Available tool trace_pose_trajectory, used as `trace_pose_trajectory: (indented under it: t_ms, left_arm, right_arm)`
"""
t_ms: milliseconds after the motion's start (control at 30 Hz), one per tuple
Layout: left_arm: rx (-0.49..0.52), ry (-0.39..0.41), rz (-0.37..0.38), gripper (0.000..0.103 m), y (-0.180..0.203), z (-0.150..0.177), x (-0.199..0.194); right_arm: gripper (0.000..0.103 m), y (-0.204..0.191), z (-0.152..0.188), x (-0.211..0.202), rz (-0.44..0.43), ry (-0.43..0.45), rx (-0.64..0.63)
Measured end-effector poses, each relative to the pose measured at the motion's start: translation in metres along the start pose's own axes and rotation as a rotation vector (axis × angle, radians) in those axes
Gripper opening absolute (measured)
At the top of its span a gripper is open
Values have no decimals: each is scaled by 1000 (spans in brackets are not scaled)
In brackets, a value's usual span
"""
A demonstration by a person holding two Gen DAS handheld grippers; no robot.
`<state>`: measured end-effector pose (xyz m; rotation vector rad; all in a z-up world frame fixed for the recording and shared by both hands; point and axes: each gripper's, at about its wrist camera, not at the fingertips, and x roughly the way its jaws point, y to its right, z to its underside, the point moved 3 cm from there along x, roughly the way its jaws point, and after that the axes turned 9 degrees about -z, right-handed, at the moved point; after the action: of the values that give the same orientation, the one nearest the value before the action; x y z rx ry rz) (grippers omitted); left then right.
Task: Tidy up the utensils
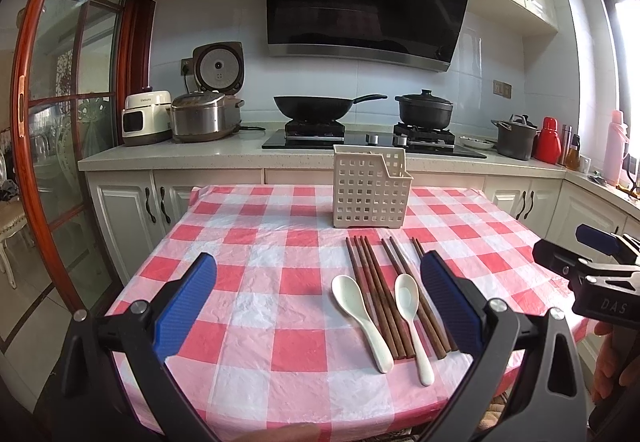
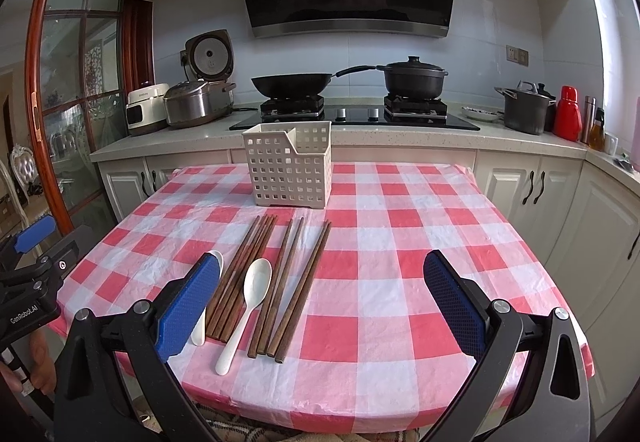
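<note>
The left gripper (image 1: 318, 298) hung above the near edge of the table, its two blue fingers (image 1: 186, 308) spread wide with nothing between them but cloth and cutlery below. The right gripper (image 2: 322, 300) was likewise spread wide and empty, held low over the same edge.

On the red-and-white checked tablecloth (image 1: 256, 242) lay the utensils. In the left wrist view the brown chopsticks (image 1: 376, 294) ran in a loose row from centre frame toward the lower right, just inside the right-hand finger, which hid part of the outermost pair. One white spoon (image 1: 360, 316) lay left of them, bowl toward the top of the frame; the second white spoon (image 1: 412, 318) rested across the chopsticks, closer to that finger.

In the right wrist view the same chopsticks (image 2: 276, 278) sat left of centre, near the left-hand finger (image 2: 186, 306). The spoon on the chopsticks (image 2: 248, 302) was in plain sight; the other spoon (image 2: 202, 314) was mostly hidden behind that finger.

The white perforated holder (image 1: 370, 188) stood upright beyond the chopstick tips, in the middle of each frame, well apart from both grippers.
</note>
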<state>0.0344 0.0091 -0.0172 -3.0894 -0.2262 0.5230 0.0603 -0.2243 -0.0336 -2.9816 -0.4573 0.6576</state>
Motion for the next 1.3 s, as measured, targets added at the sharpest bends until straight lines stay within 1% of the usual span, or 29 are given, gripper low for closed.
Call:
trace_pose_trajectory:
  t_ms: [67, 167, 267, 333, 433, 600, 667, 700, 833, 900, 1067, 1167, 1300]
  left_arm:
    - [-1, -12, -2, 98, 0, 1, 3]
    - [-2, -58, -17, 98, -3, 5, 13]
    - [-11, -117, -7, 98, -4, 11, 27]
    - [-17, -145, -5, 98, -5, 15, 36]
    - [-26, -183, 18, 98, -5, 22, 48]
    - [-23, -275, 34, 98, -3, 34, 73]
    - [-16, -306, 14, 98, -4, 37, 86]
    - [-13, -312, 4, 98, -4, 38, 90]
    - [-7, -331, -35, 98, -9, 42, 108]
    - [3, -352, -43, 98, -10, 44, 117]
    - [-9, -403, -47, 98, -18, 52, 139]
    - [-15, -422, -44, 98, -21, 54, 149]
    - [-19, -438, -22, 98, -20, 52, 162]
  right_arm:
    - [96, 1, 2, 3, 2, -10, -1]
    - [96, 2, 7, 10, 1, -33, 2]
    - [96, 3, 11, 18, -5, -62, 8]
    - [96, 4, 13, 24, -11, -77, 13]
    - [96, 5, 17, 33, -17, -98, 16]
    - [96, 3, 19, 52, -39, -131, 13]
    - [95, -1, 20, 64, -49, -150, 5]
    - [91, -4, 21, 69, -57, -161, -1]
    - [83, -17, 23, 99, -94, -217, -22]
    - [75, -22, 24, 116, -111, -254, -11]
    - [67, -37, 31, 149, -129, -321, -15]
    - [64, -41, 30, 162, -122, -335, -14]
    - [57, -45, 30, 177, -107, -359, -12]
